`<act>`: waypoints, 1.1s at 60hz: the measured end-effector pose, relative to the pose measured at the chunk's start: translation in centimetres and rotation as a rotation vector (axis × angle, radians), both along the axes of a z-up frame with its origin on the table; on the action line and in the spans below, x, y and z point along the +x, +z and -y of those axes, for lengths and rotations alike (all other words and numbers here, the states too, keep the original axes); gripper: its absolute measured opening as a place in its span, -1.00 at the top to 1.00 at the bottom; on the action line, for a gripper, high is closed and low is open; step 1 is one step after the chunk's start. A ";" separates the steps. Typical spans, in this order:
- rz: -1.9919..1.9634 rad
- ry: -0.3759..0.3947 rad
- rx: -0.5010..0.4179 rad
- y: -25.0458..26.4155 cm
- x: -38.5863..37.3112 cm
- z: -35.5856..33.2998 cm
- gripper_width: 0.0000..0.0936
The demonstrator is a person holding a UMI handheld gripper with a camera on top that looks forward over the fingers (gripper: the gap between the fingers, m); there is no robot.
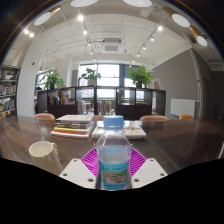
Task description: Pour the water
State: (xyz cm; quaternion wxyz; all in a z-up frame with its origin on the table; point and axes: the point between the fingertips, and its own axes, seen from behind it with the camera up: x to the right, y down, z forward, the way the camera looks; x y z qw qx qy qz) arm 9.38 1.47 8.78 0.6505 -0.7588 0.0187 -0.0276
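Observation:
A clear plastic water bottle (113, 155) with a blue cap and a pale label stands upright between my gripper's (113, 168) two fingers. The magenta pads (91, 160) press against its sides, left and right. The bottle holds blue-tinted water almost to its neck. A small white cup (41, 149) sits on the dark wooden table (180, 145), to the left of and a little beyond the fingers. The bottle's base is hidden below the fingers.
Stacks of books (75, 125) lie on the table beyond the bottle, left and right of it. Chairs (45, 117) stand at the far side. Potted plants (141, 73), a low partition and windows are farther back.

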 end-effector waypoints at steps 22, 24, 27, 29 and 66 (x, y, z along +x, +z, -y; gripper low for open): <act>-0.096 -0.053 -0.104 -1.9 -0.1 4.3 -0.83; -0.104 -0.049 -0.110 -1.9 -0.7 5.4 -0.82; -0.111 -0.035 -0.126 -1.8 -1.7 7.3 -0.83; -0.114 -0.025 -0.135 -1.9 -2.6 8.7 -0.83; -0.071 0.022 -0.140 4.6 -12.6 25.7 -0.84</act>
